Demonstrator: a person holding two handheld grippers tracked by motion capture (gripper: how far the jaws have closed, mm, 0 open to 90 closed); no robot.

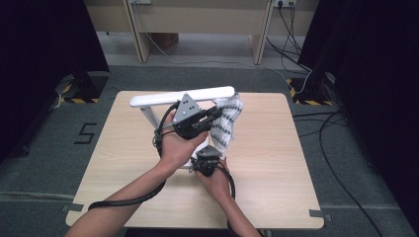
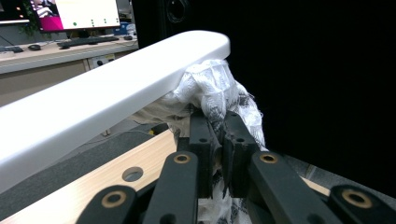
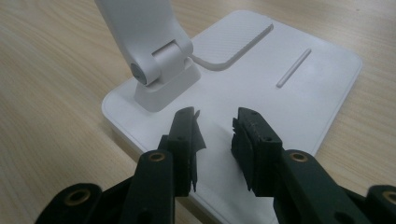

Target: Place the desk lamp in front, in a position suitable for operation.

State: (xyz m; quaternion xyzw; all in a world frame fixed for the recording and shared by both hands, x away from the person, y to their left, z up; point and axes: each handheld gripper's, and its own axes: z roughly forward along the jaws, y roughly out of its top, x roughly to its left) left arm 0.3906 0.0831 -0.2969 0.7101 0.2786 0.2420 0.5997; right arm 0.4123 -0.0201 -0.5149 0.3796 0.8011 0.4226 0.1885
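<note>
L gripper (image 1: 213, 114) fingers closed on a white cloth w/ dark pattern (image 1: 226, 123), pressing it up against the right end of the white lamp's bar head (image 1: 183, 97), above the desk (image 1: 276, 163). Cloth hangs down from the bar tip, near the desk's far middle. R gripper (image 3: 215, 135) fingers apart w/ nothing between them, poised on or just over the lamp's flat white base (image 3: 299, 88), near its hinge (image 3: 161, 70), near side of the lamp
</note>
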